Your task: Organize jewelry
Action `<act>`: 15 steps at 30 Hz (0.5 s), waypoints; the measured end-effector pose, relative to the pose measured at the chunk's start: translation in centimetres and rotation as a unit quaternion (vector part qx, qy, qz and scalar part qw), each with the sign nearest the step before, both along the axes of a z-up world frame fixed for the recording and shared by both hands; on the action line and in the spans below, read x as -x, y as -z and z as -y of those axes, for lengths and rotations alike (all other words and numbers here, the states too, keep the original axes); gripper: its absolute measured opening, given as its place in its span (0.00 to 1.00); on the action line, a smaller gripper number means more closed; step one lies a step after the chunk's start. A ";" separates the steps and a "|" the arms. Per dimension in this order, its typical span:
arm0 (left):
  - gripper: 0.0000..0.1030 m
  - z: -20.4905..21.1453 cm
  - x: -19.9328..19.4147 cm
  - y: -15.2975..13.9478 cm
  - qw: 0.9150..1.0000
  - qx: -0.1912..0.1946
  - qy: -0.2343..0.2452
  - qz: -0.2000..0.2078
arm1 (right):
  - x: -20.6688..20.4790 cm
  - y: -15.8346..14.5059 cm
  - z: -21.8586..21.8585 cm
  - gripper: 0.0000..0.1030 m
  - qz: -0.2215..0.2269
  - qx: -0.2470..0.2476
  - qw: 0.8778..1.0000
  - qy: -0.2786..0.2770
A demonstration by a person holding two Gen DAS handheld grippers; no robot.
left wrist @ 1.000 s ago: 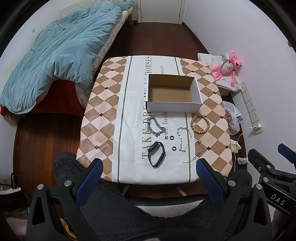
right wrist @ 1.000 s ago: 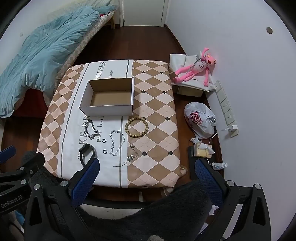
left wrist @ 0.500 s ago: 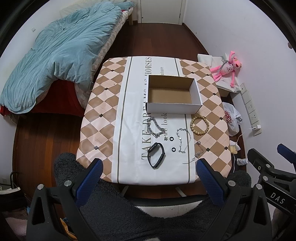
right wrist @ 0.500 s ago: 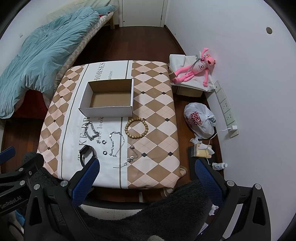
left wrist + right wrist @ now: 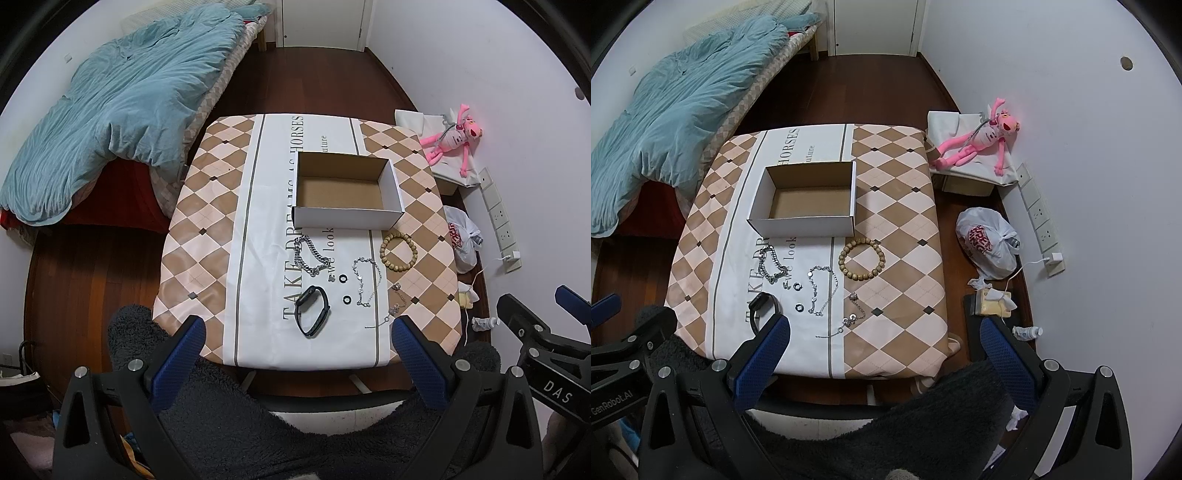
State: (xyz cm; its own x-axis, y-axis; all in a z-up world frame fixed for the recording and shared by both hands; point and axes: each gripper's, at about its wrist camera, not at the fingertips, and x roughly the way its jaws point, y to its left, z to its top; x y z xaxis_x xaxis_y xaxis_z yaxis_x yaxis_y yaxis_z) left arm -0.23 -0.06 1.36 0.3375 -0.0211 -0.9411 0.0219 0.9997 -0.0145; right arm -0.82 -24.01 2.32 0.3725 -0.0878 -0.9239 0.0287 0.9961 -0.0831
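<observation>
The surface (image 5: 207,229) carries an empty cardboard box (image 5: 345,192). In front of the box lie the bead bracelet (image 5: 399,247), black band (image 5: 312,310), chains and rings. Both tools, left tool (image 5: 295,365) and right tool (image 5: 882,362), hover spread, holding nothing. Nothing is boxed yet; next probably comes descending onto one piece.

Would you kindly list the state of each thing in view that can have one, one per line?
Cardboard box: open, empty, upright on the table.
Wooden bead bracelet: lying flat beside the box, outside it.
Heavy silver chain: loose on the cloth, outside the box.
Black band: lying on the cloth near the front edge.
Left claw: open, holding nothing.
Right claw: open, holding nothing.
Plastic bag: tied shut on the floor.
</observation>
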 end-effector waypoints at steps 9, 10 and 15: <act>1.00 0.2 -0.9 -1.2 1.000 0.000 0.000 0.002 | -0.1 -0.2 0.0 1.00 0.001 0.001 1.000 0.000; 1.00 0.2 -0.9 -1.2 1.000 0.001 0.000 0.002 | 0.0 -0.2 0.0 1.00 0.001 0.000 1.000 0.000; 1.00 0.6 -1.3 -1.9 1.000 0.001 -0.001 0.003 | -0.1 -0.3 0.0 1.00 0.002 0.000 1.000 0.000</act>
